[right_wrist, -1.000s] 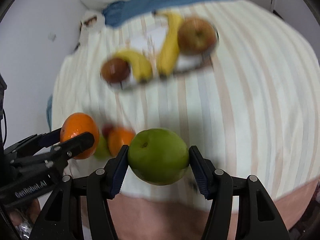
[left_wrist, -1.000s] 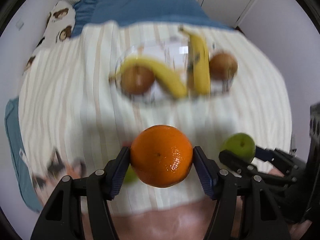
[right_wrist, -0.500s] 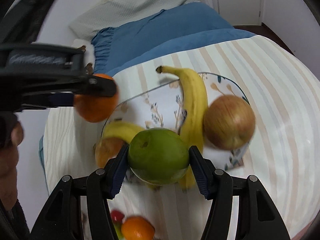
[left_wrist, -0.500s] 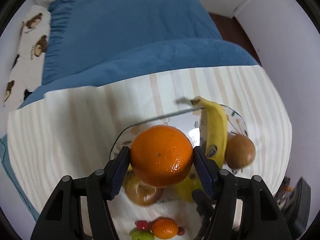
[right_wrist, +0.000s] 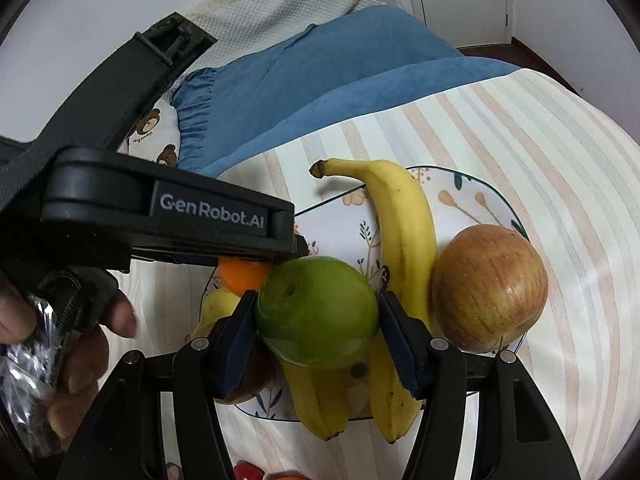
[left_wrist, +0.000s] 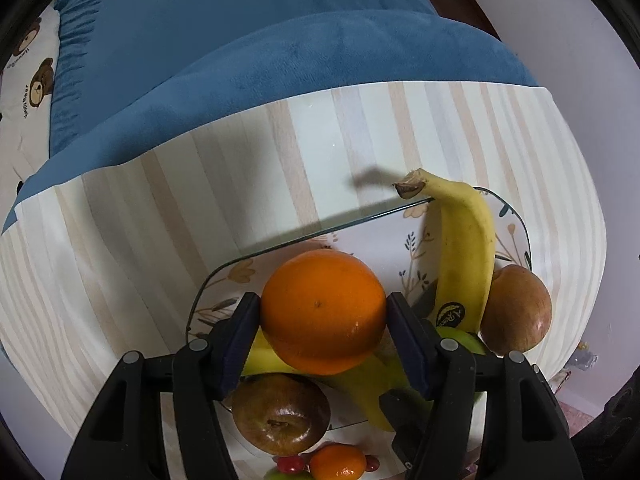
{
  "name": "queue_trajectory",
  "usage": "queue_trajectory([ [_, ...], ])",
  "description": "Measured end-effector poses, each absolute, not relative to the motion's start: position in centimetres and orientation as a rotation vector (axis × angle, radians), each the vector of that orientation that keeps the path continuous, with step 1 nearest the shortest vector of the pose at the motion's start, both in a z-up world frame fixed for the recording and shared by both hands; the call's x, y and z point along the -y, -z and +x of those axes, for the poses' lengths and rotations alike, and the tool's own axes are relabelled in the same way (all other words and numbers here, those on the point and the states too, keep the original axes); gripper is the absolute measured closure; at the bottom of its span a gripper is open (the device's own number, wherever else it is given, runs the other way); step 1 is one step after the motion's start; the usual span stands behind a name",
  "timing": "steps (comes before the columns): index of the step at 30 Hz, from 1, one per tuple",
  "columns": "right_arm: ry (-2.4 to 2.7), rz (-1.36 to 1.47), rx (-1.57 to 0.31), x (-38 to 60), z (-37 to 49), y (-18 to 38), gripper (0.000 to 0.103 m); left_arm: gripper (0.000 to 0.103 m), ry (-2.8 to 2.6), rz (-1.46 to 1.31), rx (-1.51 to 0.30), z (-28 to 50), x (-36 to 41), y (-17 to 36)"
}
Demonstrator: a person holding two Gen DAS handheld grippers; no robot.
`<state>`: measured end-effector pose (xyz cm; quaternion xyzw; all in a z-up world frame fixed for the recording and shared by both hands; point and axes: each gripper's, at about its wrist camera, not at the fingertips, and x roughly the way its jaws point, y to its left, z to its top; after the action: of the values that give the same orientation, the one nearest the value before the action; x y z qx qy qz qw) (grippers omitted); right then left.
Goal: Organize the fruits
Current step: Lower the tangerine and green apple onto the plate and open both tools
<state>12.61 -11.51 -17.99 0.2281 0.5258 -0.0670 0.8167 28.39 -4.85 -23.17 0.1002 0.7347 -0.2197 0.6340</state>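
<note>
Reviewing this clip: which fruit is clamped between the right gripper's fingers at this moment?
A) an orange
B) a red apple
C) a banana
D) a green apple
D: in the right wrist view the right gripper has its pads pressed on both sides of the green apple, above the plate; the orange is in the left gripper.

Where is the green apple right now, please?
In the right wrist view, the green apple sits clamped in the right tool, over the plate, left of the banana.
</note>
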Motion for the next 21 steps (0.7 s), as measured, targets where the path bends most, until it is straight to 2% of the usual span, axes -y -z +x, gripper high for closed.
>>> queue_trajectory([
  [11,0.139,0.482,-1.138,11.6,13.3,17.6,0.035,0.040,0.505,0.236,-1.645,27.6,5.0,21.2],
  [21,0.151,0.446,-1.168,12.9,11.8,15.2,0.030,0.036,0.429,0.161,-1.507,25.0,2.0,17.1],
])
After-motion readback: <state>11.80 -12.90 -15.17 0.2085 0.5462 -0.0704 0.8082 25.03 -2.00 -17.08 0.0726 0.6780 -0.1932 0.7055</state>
